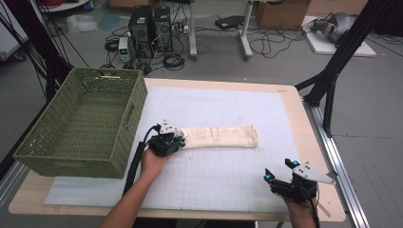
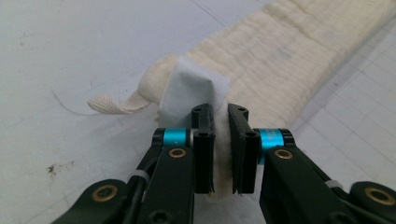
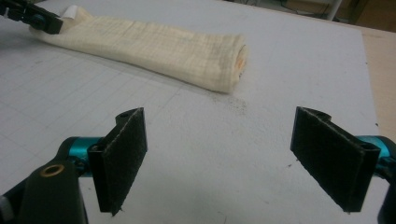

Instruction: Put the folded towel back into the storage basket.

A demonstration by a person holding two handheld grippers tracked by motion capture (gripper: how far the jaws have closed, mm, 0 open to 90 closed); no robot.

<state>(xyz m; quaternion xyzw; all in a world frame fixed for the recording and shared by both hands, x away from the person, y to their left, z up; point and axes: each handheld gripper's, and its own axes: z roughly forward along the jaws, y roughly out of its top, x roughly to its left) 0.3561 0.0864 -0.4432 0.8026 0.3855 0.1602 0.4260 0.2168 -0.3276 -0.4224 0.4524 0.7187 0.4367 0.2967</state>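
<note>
Long cream folded cloth roll (image 1: 221, 137) lying mid-bench, beside the empty green woven plastic basket (image 1: 45, 151). Left tool (image 2: 221, 135) pinching its near end; right tool (image 3: 233, 161) spread wide, idle, well apart. Probably just started: nothing lifted or binned yet.

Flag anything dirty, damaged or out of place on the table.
Dark specks lie on the mat just in front of the towel roll's open end, which shows an orange stain. A dark smudge marks the mat near the left hand-held gripper.
</note>
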